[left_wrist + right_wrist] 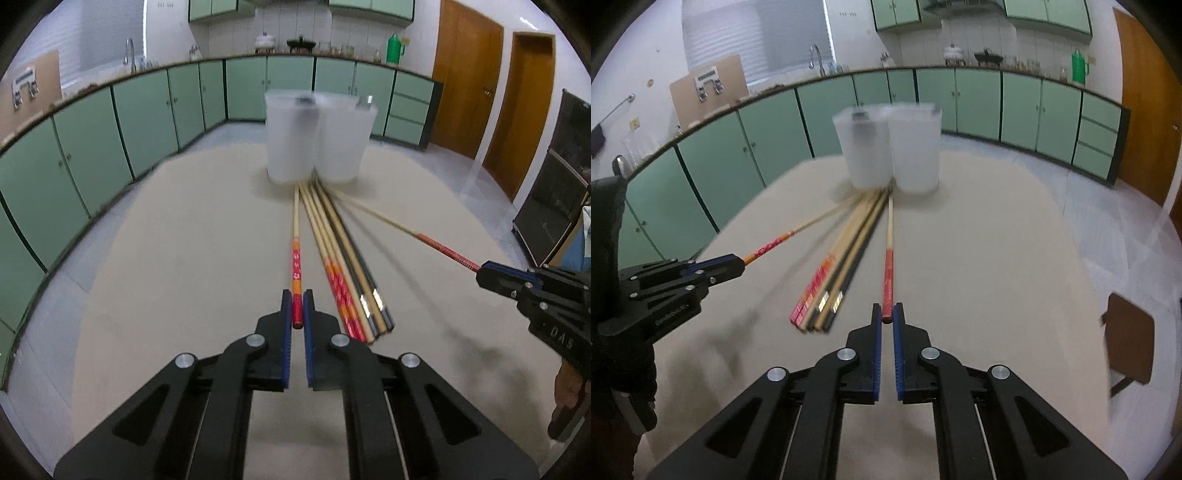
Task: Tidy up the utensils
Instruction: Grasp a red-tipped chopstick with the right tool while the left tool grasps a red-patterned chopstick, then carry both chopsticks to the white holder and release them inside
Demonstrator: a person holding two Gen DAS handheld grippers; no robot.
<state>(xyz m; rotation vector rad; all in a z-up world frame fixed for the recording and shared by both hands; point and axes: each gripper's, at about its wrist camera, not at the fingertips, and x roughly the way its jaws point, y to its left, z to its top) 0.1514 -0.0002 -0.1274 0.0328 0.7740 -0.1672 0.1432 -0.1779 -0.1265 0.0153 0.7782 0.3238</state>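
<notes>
Nearest, left gripper (297, 308): jaws closed on the red butt end of one chopstick (296, 258), its pale tip running forward toward the cups. Right gripper (887, 314): likewise clamped on the red end of a second chopstick (888, 266), seen from the left view angling off to the side.

Handling, by judgement — light, stiff, slender sticks; lacquered ends probably slick, so a pinch close to the butt lets the long tip swing and sag. A hold slightly further up the patterned band would likely steady it.

Appearance: pale wood shafts, upper part red and orange with small printed motifs.

Further on, loose bundle (349, 280) lying flat on the beige table (166, 277) — several red-orange sticks beside darker ones with metallic bands, tips fanned toward the cups.

Farthest, two frosted translucent cups (314, 140), upright, side by side and touching or nearly so; something dark shows inside the left one, too blurred to identify.
</notes>
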